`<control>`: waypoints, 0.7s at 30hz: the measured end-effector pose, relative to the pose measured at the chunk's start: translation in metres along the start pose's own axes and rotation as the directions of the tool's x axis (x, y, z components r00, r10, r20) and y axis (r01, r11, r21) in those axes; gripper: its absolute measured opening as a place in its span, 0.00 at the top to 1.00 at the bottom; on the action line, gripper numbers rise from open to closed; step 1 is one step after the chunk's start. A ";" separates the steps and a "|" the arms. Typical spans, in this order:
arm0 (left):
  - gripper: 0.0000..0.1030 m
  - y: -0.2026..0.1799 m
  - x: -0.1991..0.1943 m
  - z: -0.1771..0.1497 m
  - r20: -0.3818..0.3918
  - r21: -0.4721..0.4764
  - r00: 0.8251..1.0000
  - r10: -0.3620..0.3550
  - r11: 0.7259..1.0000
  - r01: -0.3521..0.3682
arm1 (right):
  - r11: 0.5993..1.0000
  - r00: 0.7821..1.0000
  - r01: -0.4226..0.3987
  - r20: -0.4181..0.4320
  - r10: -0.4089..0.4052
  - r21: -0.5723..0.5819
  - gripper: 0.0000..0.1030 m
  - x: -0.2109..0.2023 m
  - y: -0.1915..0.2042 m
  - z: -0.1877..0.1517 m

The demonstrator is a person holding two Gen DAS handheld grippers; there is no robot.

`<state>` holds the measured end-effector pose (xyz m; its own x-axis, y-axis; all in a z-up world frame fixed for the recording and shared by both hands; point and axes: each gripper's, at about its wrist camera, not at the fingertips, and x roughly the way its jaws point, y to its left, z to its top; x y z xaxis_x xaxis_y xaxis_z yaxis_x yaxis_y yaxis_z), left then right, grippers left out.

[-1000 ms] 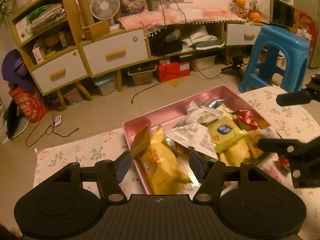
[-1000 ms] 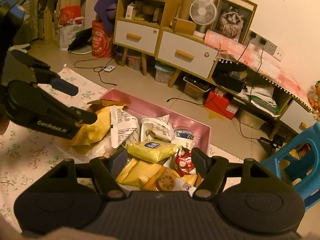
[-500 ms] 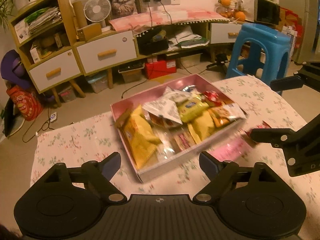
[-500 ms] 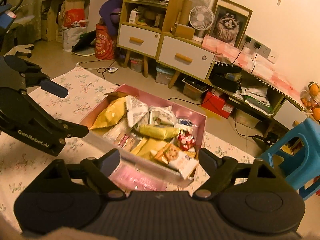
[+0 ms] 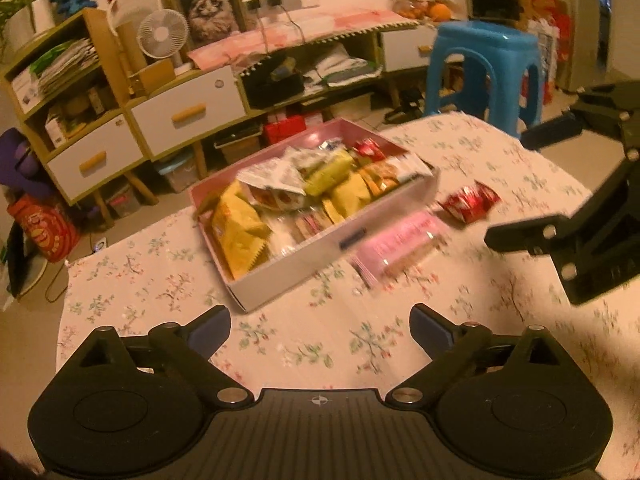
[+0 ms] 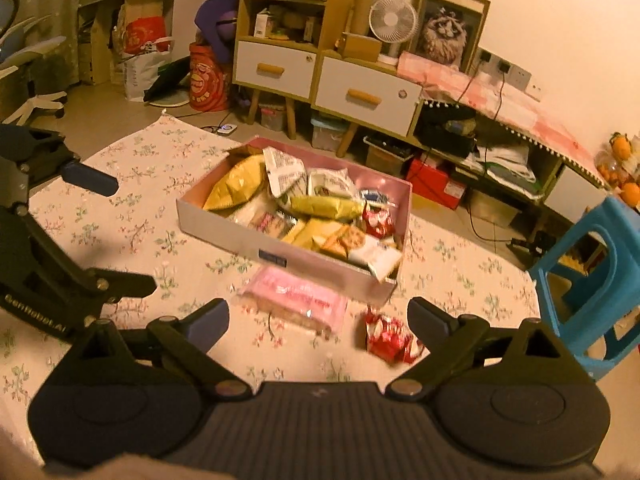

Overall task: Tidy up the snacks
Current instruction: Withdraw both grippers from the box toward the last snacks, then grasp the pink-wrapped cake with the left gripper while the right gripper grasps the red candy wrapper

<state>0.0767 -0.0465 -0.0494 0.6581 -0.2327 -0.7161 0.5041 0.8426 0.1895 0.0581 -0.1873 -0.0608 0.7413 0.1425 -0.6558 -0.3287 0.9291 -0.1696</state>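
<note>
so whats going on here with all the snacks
A person is sorting snacks with a handheld gripper in each hand. The pink box on the floral tablecloth is packed with packets. Two are outside it, beside its near wall: a pink packet and a red packet. The left gripper and right gripper are both opening, with nothing between their fingers.

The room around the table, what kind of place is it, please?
Most likely a living room in a home: a low cabinet with drawers, a framed cat picture, a small fan and a floral tablecloth under the snack box.
</note>
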 end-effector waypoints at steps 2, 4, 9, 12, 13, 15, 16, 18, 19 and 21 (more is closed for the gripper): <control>0.05 -0.004 0.002 -0.005 -0.005 0.013 1.000 -0.002 1.000 0.002 | 1.000 1.000 0.012 -0.003 -0.012 -0.011 0.06 0.001 0.002 -0.005; 0.05 -0.006 0.003 -0.009 -0.005 0.012 1.000 -0.008 1.000 0.008 | 0.999 1.000 0.022 -0.006 -0.022 -0.027 0.06 0.001 0.004 -0.010; 0.05 -0.009 0.012 -0.018 -0.015 -0.012 0.999 -0.045 0.999 0.045 | 0.999 1.000 0.025 -0.003 -0.025 -0.046 0.06 0.004 0.005 -0.019; 0.05 -0.010 0.020 -0.022 -0.021 -0.014 0.997 -0.071 0.997 0.071 | 0.998 1.000 0.022 -0.011 -0.022 -0.058 0.06 0.007 0.002 -0.023; 0.05 -0.011 0.023 -0.023 -0.025 -0.008 0.997 -0.076 0.997 0.076 | 0.998 1.000 0.021 -0.012 -0.022 -0.064 0.06 0.008 0.000 -0.025; 0.05 -0.013 0.028 -0.023 -0.023 0.016 0.996 -0.084 0.996 0.085 | 0.997 1.000 0.018 -0.016 -0.020 -0.069 0.06 0.010 -0.004 -0.027; 0.05 -0.014 0.030 -0.023 -0.020 0.033 0.996 -0.088 0.996 0.088 | 0.997 1.000 0.018 -0.021 -0.020 -0.068 0.06 0.012 -0.008 -0.028; 0.05 -0.015 0.036 -0.022 -0.017 0.063 0.995 -0.103 0.993 0.104 | 0.998 0.999 0.022 -0.029 -0.023 -0.058 0.06 0.015 -0.015 -0.030; 0.05 -0.015 0.039 -0.020 -0.018 0.077 0.992 -0.122 0.989 0.123 | 0.998 0.999 0.023 -0.034 -0.025 -0.050 0.06 0.017 -0.019 -0.032; 0.05 -0.015 0.044 -0.016 -0.016 0.093 0.988 -0.155 0.983 0.156 | 0.999 0.999 0.022 -0.039 -0.023 -0.031 0.06 0.020 -0.027 -0.033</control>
<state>0.0890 -0.0620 -0.0944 0.5628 -0.3526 -0.7476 0.6502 0.7473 0.1370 0.0628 -0.2211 -0.0940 0.7256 0.1077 -0.6796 -0.3304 0.9209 -0.2068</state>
